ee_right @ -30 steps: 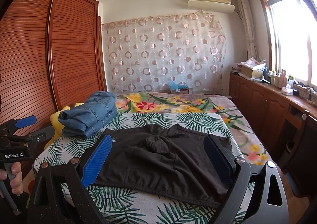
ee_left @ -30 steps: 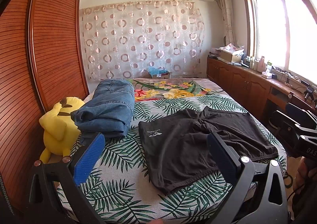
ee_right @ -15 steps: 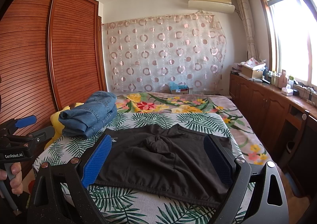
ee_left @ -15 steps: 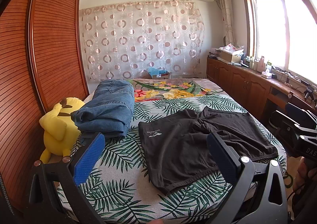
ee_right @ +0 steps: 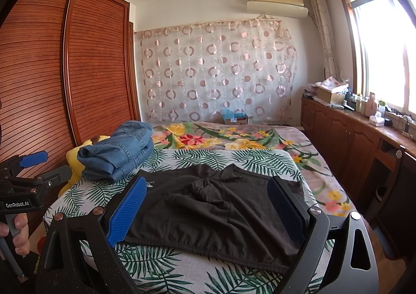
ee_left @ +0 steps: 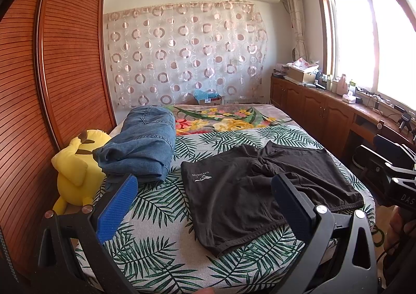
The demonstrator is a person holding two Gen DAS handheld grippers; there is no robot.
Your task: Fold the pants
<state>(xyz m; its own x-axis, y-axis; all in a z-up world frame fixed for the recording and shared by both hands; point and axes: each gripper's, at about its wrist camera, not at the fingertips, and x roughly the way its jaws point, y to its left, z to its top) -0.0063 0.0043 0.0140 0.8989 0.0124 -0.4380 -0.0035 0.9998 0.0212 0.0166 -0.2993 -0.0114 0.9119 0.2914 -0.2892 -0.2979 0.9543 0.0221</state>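
On bed (ee_left: 161, 218): black shorts (ee_left: 249, 190) spread flat, light, limp, likely to slide. Best pinched at waistband corners. Left gripper (ee_left: 205, 205) and right gripper (ee_right: 208, 208) both spread wide, empty.

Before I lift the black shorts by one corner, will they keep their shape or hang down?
The black shorts will probably hang limp: the cloth lies flat on the bed and bunches into soft wrinkles at the crotch. They look thin, so likely light. Gripped at one corner only, the rest would probably drag and fold over itself. Both grippers, left and right, are open and hold nothing.
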